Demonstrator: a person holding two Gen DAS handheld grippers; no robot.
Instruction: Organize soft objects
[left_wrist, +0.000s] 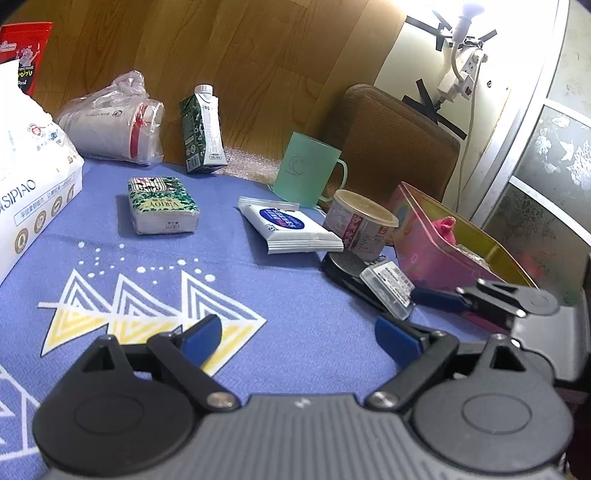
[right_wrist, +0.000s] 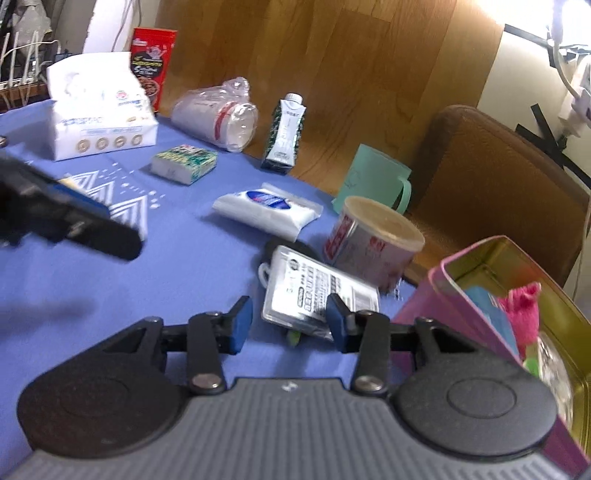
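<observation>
On the blue cloth the pink tin (right_wrist: 476, 295) stood at right, holding a pink plush. White wipes pack (left_wrist: 291, 229) lay mid-table, green tissue pack (left_wrist: 162, 210) beyond. Left gripper (left_wrist: 295, 339) and right gripper (right_wrist: 288, 328) both gaped empty. I judged: straddle a pack's short sides, squeeze gently.

"VIRJOY" – small tissue pack (left_wrist: 162, 205), "SIPIAO" – large tissue bag (left_wrist: 33, 173)

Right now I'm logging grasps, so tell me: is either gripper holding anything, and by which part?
Nothing is held. The left gripper and the right gripper are both open, with only the blue tablecloth showing between their fingers.
</observation>
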